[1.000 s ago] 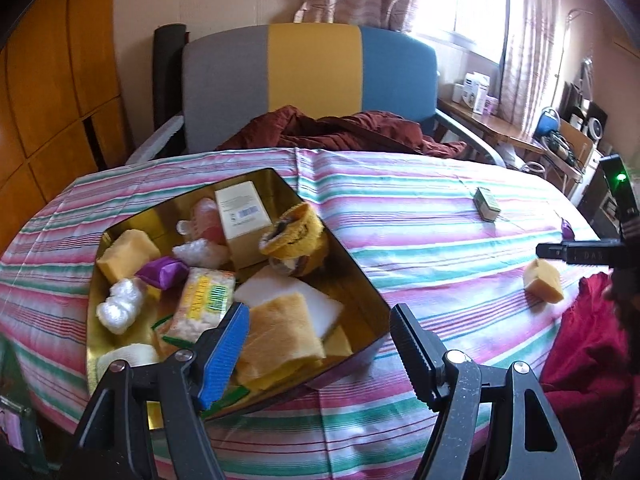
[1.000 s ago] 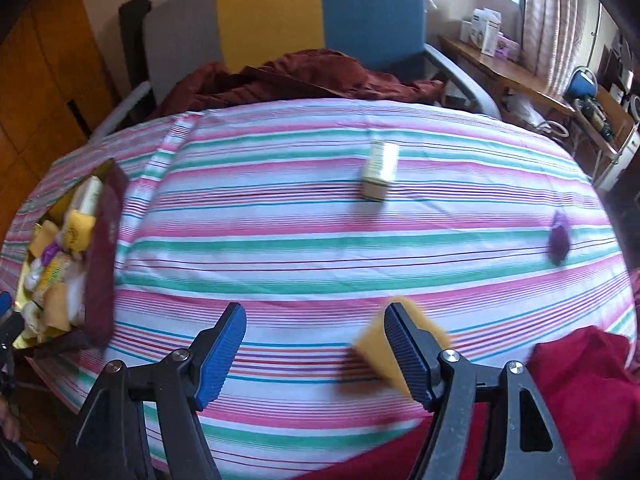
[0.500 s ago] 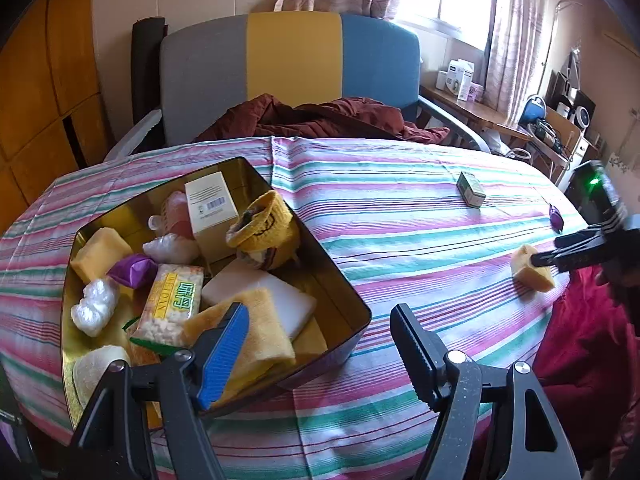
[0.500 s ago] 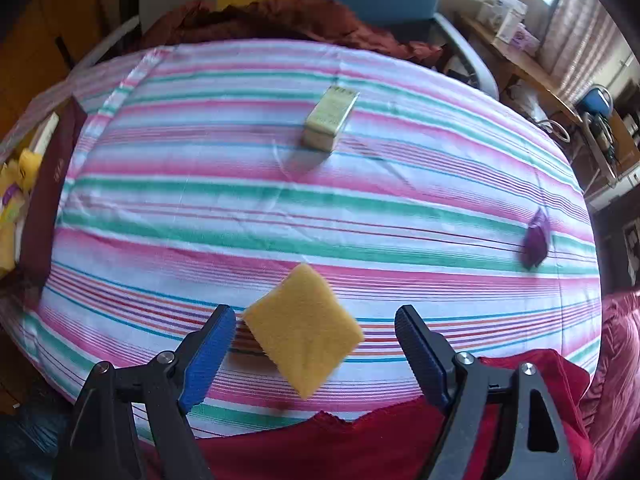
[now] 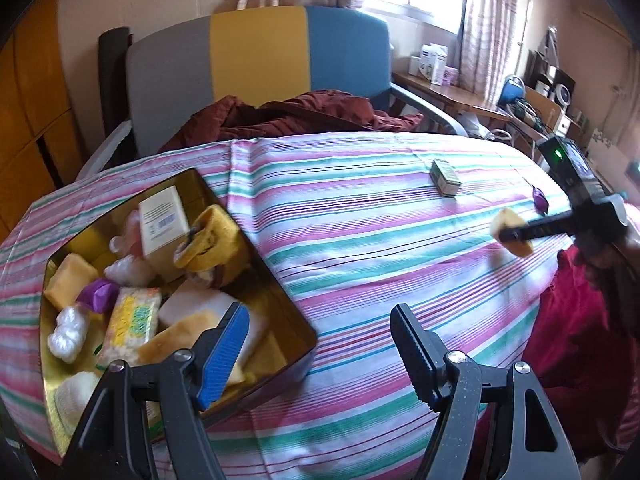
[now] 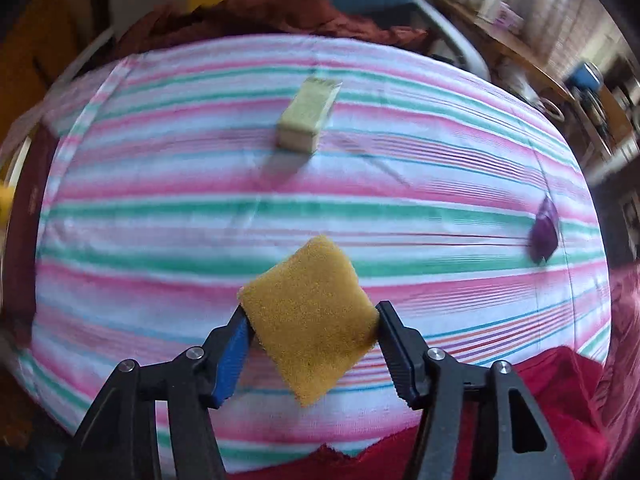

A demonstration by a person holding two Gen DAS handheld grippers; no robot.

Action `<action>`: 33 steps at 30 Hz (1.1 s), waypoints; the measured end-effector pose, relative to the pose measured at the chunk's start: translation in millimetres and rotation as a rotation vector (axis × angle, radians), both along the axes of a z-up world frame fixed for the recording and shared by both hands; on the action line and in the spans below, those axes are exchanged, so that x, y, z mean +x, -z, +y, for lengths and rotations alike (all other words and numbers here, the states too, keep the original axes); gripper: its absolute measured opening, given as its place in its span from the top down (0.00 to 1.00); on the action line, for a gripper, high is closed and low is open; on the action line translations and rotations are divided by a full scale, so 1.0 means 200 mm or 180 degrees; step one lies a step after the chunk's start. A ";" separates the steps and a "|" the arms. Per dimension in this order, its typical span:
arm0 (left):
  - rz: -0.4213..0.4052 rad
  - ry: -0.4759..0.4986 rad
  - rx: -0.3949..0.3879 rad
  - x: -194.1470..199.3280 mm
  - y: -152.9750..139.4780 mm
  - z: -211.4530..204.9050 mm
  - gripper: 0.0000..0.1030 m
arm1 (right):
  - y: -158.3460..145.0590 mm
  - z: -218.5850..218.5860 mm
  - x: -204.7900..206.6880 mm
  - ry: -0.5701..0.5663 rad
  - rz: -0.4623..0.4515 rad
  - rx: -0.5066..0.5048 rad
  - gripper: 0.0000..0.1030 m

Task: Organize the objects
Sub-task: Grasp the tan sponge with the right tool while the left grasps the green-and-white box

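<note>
My right gripper (image 6: pixel 312 334) is shut on a yellow sponge (image 6: pixel 310 320) and holds it just above the striped tablecloth (image 6: pixel 200 216); the sponge also shows in the left wrist view (image 5: pixel 512 232), pinched by the right gripper. My left gripper (image 5: pixel 320 336) is open and empty, hovering at the near right corner of a gold tin (image 5: pixel 298 316) that holds several sponges, a white box, a snack packet and other small items. A small green box (image 6: pixel 306 114) and a purple wrapped piece (image 6: pixel 544 230) lie on the cloth.
A grey, yellow and blue chair (image 5: pixel 260 60) with a dark red garment (image 5: pixel 292 114) stands behind the table. A red cloth (image 6: pixel 540 392) lies at the near right edge. A cluttered side desk (image 5: pixel 480 96) stands at the right.
My right gripper closed on the yellow sponge and lifted it slightly off the cloth. My left gripper shifted a little, staying open over the tin's corner.
</note>
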State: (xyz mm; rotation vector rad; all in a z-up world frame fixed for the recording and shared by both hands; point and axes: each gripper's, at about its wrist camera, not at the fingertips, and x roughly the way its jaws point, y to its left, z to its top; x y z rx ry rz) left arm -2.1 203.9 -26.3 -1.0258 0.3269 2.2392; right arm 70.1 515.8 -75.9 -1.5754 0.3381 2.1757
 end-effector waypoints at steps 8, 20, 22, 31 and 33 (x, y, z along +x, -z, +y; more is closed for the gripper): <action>-0.0082 0.0246 -0.0141 -0.01 0.04 0.25 0.23 | 0.02 0.19 0.08 0.0725 0.0417 -0.0272 0.40; -0.0210 0.0561 -0.0287 -0.11 0.08 0.77 0.23 | -0.07 0.33 0.22 0.1280 0.0935 -0.0413 0.40; -0.0222 0.0603 -0.0290 -0.15 0.08 0.86 0.23 | -0.06 0.35 0.22 0.1315 0.0984 -0.0443 0.40; -0.0362 0.0667 -0.0274 -0.36 0.15 1.28 0.28 | -0.05 0.39 0.25 0.1354 0.1113 -0.0643 0.40; -0.0386 0.0686 -0.0272 -0.38 0.17 1.38 0.28 | -0.05 0.39 0.24 0.1343 0.1119 -0.0694 0.40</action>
